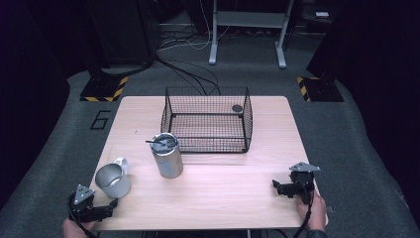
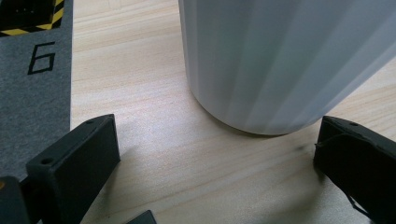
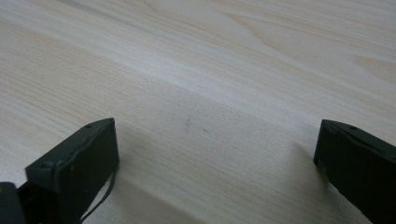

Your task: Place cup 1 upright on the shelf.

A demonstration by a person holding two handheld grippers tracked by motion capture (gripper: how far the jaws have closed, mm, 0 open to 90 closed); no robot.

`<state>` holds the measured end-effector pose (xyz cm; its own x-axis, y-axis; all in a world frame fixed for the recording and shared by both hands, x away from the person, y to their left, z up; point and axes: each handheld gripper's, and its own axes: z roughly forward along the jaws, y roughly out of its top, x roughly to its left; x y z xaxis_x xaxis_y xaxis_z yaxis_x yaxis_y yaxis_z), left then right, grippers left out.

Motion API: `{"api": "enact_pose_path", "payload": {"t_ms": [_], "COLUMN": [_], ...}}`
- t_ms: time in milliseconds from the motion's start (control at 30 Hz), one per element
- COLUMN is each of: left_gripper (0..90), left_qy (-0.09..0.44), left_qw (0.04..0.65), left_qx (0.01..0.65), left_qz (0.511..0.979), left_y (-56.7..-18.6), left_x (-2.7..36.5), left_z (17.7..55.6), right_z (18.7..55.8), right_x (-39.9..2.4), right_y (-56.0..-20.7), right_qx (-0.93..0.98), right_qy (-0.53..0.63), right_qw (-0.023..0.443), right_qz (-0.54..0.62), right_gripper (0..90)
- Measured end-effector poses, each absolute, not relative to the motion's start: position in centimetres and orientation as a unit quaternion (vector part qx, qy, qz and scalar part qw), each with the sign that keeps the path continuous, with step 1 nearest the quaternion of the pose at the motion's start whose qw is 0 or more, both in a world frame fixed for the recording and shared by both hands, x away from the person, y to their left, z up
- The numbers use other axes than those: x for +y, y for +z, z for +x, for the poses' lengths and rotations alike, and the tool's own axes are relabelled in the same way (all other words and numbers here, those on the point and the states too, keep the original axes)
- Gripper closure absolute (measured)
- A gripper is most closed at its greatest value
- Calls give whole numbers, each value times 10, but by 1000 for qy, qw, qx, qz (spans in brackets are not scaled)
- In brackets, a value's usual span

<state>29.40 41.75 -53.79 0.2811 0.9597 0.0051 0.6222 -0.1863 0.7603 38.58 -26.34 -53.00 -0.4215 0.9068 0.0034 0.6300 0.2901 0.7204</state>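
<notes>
Jaws, left gripper (image 1: pixel 110 204): spread wide and empty in the left gripper view, one black jaw at each lower corner, bare wood between them. We log them as lined up on the mug (image 2: pixel 285 60), whose pale ribbed wall stands just ahead and fills the gap; mug and jaws are near but apart, so nothing is held yet. We judge the wide spread is set to pass around the mug's body.

Jaws, right gripper (image 1: pixel 279 187): likewise apart and empty in the right gripper view, with plain wood grain ahead. We judge this one is parked, kept out of the left hand's way.

Mug (image 1: pixel 113 179): metal, upright, mouth up, pale handle turned toward the far side; near the counter's (image 1: pixel 237 188) near-left corner, just beyond the left gripper.

Tumbler (image 1: pixel 167 154): steel, upright, lidded, with a dark straw or lever on top; toward the middle of the counter, beside the basket's near-left corner, apart from the mug.

Basket (image 1: pixel 247 119): black wire, open top, along the counter's far edge at its middle. One small dark round item (image 1: pixel 237 107) lies in its far-right corner; we cannot tell what it is. We take the open top as the likely destination for the cups.

Right gripper position: near-right corner of the counter, held by a hand (image 1: pixel 313 210) coming over the near edge.
</notes>
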Motion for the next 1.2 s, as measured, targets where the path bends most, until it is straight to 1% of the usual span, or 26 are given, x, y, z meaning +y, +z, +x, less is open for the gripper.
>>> {"api": "enact_pose_path", "payload": {"t_ms": [167,200,300,500,900,1200], "left_gripper": [0,0,1,0,0,0], "left_qy": [259,251,252,247,251,264], "left_qw": [339,348,349,350,359,369], "left_qx": [544,546,548,537,530,518], "left_qz": [723,719,718,726,726,725], "left_y": [-537,-534,-532,-513,-483,-454], "left_x": [417,419,417,415,410,408], "left_z": [293,291,290,283,273,266], "right_z": [386,386,386,386,386,386], "right_x": [-263,-263,-263,-263,-263,-264], "right_y": [-530,-530,-530,-530,-530,-530], "right_qx": [776,777,776,777,777,778], "right_qy": [331,329,330,328,329,329], "right_qw": [209,208,210,208,208,209], "right_qz": [495,495,495,495,495,493], "right_gripper": [0,0,0,0,0,0]}}
